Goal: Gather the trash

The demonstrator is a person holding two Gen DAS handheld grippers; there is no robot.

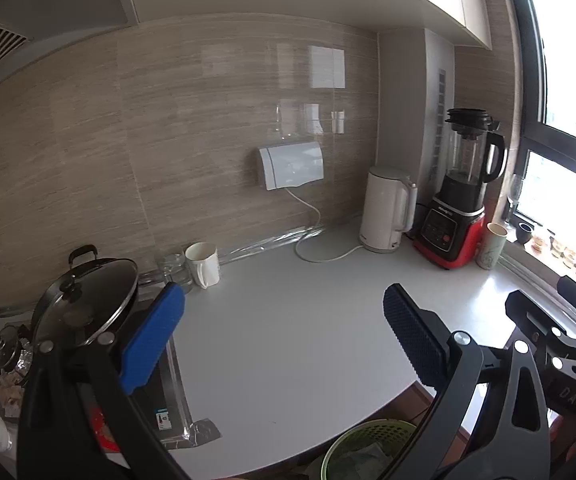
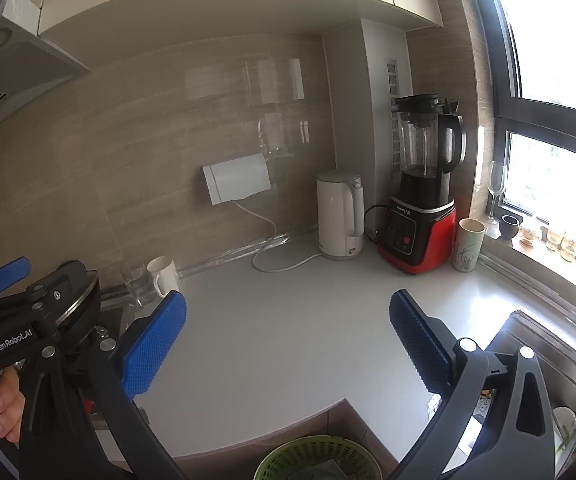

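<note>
With both jaws spread wide and holding nothing, the left gripper [image 1: 283,336] and right gripper [image 2: 288,344] hover over the bare white table [image 1: 288,320]. The green bin [image 2: 320,460] below already holds scraps; next seems a search for more litter.

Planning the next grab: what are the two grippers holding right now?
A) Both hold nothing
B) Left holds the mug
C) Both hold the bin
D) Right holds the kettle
A: the left gripper and the right gripper are both open, with only bare counter between their fingers.
</note>
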